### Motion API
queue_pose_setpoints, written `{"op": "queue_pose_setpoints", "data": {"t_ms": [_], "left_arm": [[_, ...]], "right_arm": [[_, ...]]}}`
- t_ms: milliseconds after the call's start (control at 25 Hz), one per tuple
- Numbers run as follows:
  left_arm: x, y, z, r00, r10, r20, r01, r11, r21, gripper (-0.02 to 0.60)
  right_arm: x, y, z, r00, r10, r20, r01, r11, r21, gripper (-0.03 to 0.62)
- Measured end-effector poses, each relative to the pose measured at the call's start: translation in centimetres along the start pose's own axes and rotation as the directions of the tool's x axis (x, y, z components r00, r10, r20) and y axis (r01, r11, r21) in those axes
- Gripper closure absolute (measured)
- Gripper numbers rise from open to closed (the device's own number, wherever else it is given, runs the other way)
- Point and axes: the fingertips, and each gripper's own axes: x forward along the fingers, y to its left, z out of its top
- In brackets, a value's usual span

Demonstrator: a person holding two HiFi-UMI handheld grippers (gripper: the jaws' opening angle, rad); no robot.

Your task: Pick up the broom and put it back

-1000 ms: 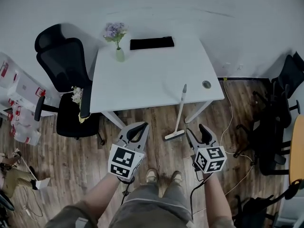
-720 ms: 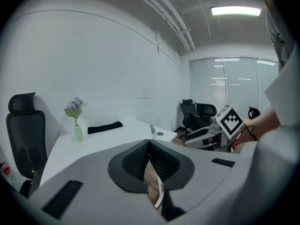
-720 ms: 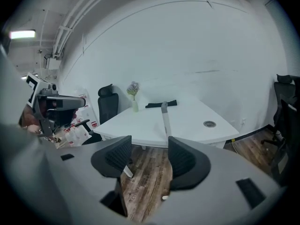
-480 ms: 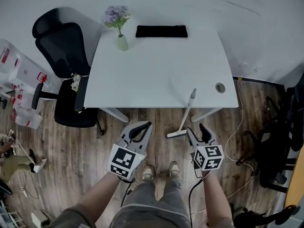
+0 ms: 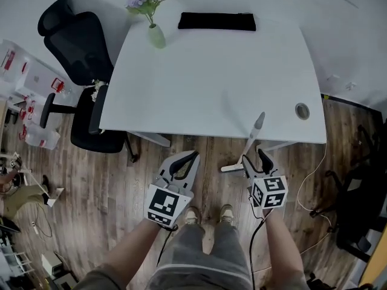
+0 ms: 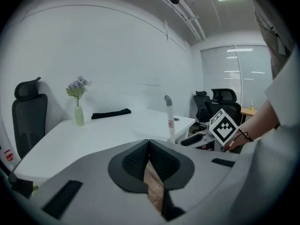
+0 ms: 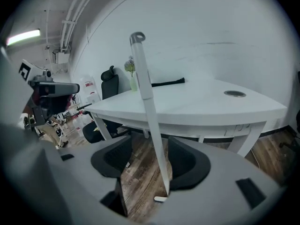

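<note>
Office room with a wood-plank floor (image 5: 109,180) and plain white walls; a big white table (image 5: 211,71) carries a vase of purple flowers (image 5: 156,36) and a flat black pouch (image 5: 216,21) along its far edge, with a round cable grommet (image 5: 302,110) near the right corner; a black office chair (image 5: 78,47) is parked at the table's left side, and cables (image 5: 314,174) trail over the floor on the right. The broom (image 5: 249,142) leans on the table's front edge, head down on the floor, long axis tilted, handle tip pointing up and away from the person, just above the tabletop. There's a small red label on the handle, too small to read; the only other print is the square markers on the cubes. Left gripper (image 5: 188,158) is closed up with nothing in it; right gripper (image 5: 253,157) has its jaws wide apart, the stick showing through the gap near the right pad, not clamped.
</note>
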Motion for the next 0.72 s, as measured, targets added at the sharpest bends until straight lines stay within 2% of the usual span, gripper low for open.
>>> {"op": "queue_pose_setpoints", "data": {"t_ms": [160, 320, 440, 640, 720], "left_arm": [[1.5, 0.1, -2.6, 1.000, 0.017, -0.018, -0.017, 1.000, -0.003, 0.565], [2.7, 0.1, -4.8, 0.999, 0.029, -0.033, -0.029, 1.000, 0.003, 0.565], [3.3, 0.4, -6.3, 0.998, 0.042, -0.042, -0.042, 0.999, 0.007, 0.565], [3.7, 0.9, -7.9, 0.997, 0.056, -0.045, -0.056, 0.998, 0.010, 0.565], [3.6, 1.0, -8.3, 0.997, 0.062, -0.044, -0.061, 0.998, 0.011, 0.565]], "right_arm": [[2.4, -0.9, -2.0, 1.000, 0.002, 0.002, -0.002, 1.000, -0.005, 0.339], [4.5, -1.7, -3.5, 1.000, -0.003, 0.018, 0.004, 1.000, -0.011, 0.379], [5.9, -2.4, -4.3, 0.999, -0.015, 0.031, 0.016, 1.000, -0.017, 0.381], [7.7, -2.4, -5.0, 0.999, 0.010, 0.037, -0.008, 0.999, -0.050, 0.382], [8.0, -2.4, -5.0, 0.999, 0.006, 0.048, -0.002, 0.998, -0.067, 0.425]]}}
